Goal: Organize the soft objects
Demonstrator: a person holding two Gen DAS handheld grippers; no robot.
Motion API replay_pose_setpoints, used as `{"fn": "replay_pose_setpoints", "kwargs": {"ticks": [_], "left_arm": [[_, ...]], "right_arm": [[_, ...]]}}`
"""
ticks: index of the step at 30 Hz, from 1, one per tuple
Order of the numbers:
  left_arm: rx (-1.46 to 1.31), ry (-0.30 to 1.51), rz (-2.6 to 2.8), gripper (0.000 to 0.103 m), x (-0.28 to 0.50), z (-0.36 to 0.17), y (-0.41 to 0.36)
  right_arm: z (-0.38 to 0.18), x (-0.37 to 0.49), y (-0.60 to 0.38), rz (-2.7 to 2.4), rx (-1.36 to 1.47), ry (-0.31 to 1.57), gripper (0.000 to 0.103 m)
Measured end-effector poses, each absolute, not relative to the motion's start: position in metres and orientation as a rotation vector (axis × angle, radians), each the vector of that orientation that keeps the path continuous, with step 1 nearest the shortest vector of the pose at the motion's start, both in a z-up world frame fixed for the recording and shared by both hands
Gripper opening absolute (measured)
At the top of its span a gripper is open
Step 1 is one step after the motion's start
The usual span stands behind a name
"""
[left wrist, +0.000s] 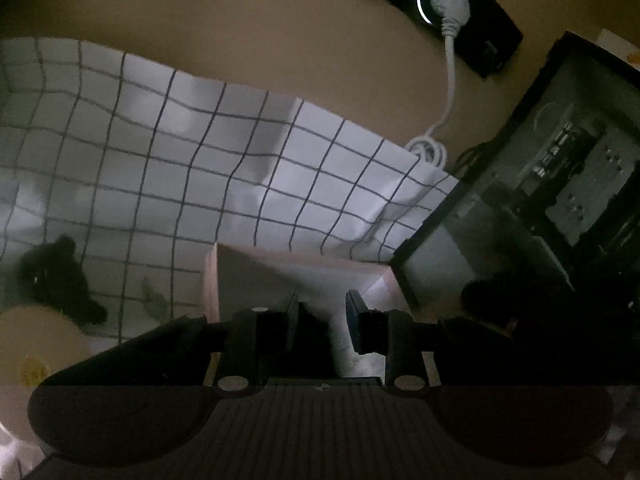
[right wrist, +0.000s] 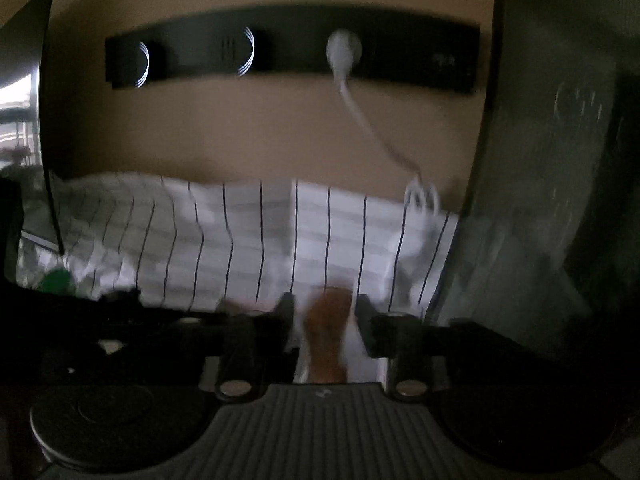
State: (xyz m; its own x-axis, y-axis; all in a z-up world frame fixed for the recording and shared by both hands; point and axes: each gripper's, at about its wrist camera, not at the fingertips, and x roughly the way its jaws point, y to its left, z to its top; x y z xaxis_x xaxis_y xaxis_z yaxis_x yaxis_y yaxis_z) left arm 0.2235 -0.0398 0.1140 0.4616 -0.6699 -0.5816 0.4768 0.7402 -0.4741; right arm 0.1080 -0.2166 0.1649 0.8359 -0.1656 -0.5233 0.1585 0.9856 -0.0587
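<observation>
In the dim left wrist view my left gripper (left wrist: 322, 316) has its jaws a little apart with nothing between them, just over a pale pink box (left wrist: 280, 276) on the grid-patterned cloth (left wrist: 200, 160). A black plush toy (left wrist: 56, 280) lies on the cloth at the far left, beside a cream round soft thing (left wrist: 36, 348). In the blurred right wrist view my right gripper (right wrist: 324, 316) is closed around a brown and white soft toy (right wrist: 326, 332) above the same cloth (right wrist: 240, 240).
A black socket strip (right wrist: 288, 48) with a white plug (right wrist: 344, 50) and cable hangs on the beige wall. A dark open computer case (left wrist: 560, 184) stands at the right, also seen in the right wrist view (right wrist: 560, 160). A green object (right wrist: 56, 280) lies at the left.
</observation>
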Motion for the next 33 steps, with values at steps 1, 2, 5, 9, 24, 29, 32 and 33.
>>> {"fn": "replay_pose_setpoints", "kwargs": {"ticks": [1, 2, 5, 9, 24, 29, 32, 33], "left_arm": [[-0.269, 0.832, -0.701, 0.029, 0.222, 0.114, -0.036], [-0.276, 0.831, -0.688, 0.029, 0.221, 0.118, -0.028], [-0.295, 0.801, -0.63, 0.029, 0.213, 0.126, 0.004], [-0.312, 0.774, -0.512, 0.029, 0.194, 0.138, 0.059], [-0.306, 0.806, -0.128, 0.029, 0.134, 0.118, 0.258], [-0.218, 0.889, -0.228, 0.029, 0.123, 0.098, 0.247], [-0.18, 0.921, -0.296, 0.029, 0.118, 0.089, 0.238], [-0.175, 0.932, -0.331, 0.029, 0.117, 0.087, 0.234]], "right_arm": [[0.158, 0.105, -0.216, -0.169, -0.016, 0.561, 0.038], [0.152, 0.102, -0.215, -0.158, -0.016, 0.568, 0.039], [0.137, 0.086, -0.209, -0.097, 0.0, 0.583, 0.046], [0.118, 0.076, -0.196, -0.014, 0.026, 0.588, 0.051], [0.105, 0.07, -0.132, 0.055, 0.115, 0.483, 0.067], [0.102, 0.071, -0.092, 0.129, 0.124, 0.557, 0.067], [0.092, 0.069, -0.063, 0.178, 0.035, 0.612, 0.067], [0.088, 0.068, -0.056, 0.186, 0.01, 0.626, 0.067]]}}
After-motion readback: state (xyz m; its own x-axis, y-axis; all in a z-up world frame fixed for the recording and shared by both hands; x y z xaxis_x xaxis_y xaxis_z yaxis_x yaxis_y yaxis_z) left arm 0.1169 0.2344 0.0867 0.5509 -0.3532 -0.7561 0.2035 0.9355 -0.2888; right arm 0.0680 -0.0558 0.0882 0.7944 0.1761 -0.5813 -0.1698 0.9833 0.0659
